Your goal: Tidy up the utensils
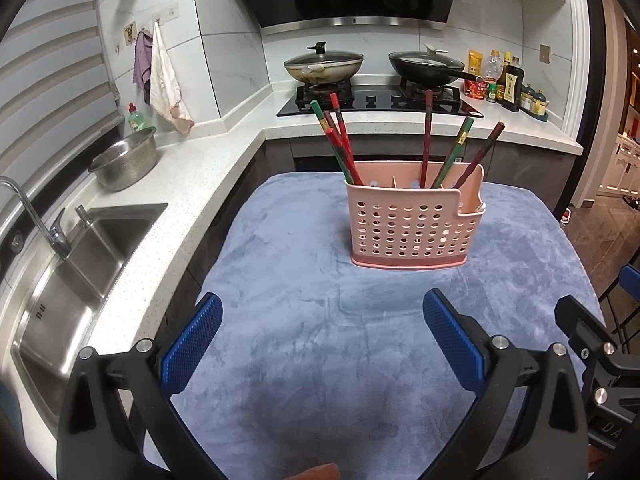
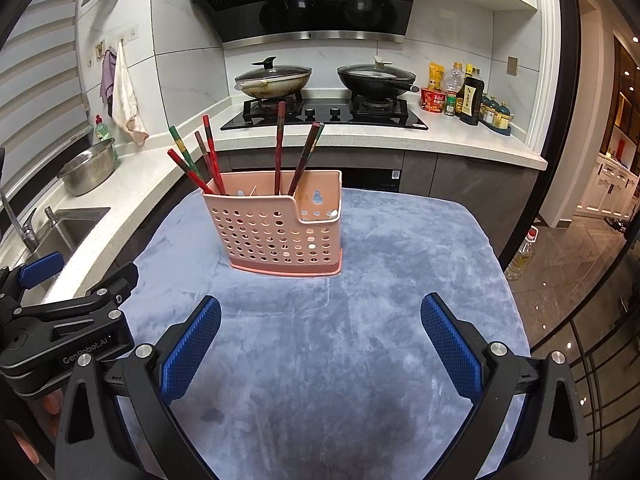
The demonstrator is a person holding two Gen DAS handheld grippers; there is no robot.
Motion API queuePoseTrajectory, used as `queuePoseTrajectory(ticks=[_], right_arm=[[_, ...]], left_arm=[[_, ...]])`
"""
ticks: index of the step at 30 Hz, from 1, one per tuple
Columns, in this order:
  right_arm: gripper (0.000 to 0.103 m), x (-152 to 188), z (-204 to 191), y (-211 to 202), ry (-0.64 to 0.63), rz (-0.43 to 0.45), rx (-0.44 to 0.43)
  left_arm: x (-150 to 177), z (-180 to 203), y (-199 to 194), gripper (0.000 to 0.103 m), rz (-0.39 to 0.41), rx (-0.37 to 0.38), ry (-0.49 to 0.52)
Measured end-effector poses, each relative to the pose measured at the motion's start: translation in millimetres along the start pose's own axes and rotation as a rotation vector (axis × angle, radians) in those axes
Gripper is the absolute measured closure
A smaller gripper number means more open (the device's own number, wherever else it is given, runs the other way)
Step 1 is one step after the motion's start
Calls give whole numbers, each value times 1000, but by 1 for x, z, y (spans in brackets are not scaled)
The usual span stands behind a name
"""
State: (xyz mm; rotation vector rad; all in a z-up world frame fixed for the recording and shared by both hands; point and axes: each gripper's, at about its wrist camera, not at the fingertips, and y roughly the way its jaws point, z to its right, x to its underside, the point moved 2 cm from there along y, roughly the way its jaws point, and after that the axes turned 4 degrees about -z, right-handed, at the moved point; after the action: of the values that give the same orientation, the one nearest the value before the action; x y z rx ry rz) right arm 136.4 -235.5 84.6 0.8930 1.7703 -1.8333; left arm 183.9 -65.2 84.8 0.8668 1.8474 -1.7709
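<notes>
both spread wide, holding nothing: left gripper (image 1: 322, 346), right gripper (image 2: 320, 346). well ahead of both (chopsticks (image 1: 342, 146) upright inside), pink perforated plastic caddy (image 1: 414, 224) on blue-grey cloth (image 1: 300, 360).

Both wrist views look forward and slightly down across the cloth-covered surface (image 1: 280, 280) toward the stove wall, sharing the pink holder (image 1: 414, 224) at mid-frame, left view set leftward.

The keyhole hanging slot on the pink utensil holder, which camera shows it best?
The right wrist view: it looks into the pink utensil holder at an angle, so the keyhole slot on the inside of the back wall is plain. In the left wrist view the holder faces the camera and no slot can be made out.
</notes>
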Motion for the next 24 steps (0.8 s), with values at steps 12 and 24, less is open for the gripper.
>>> queuePoseTrajectory(ticks=[12, 24], right_arm=[[7, 0, 0, 1, -4, 1, 2], [6, 1, 0, 3, -10, -2, -1]], left_arm=[[3, -4, 1, 7, -7, -14, -34], [1, -4, 1, 7, 9, -13, -29]])
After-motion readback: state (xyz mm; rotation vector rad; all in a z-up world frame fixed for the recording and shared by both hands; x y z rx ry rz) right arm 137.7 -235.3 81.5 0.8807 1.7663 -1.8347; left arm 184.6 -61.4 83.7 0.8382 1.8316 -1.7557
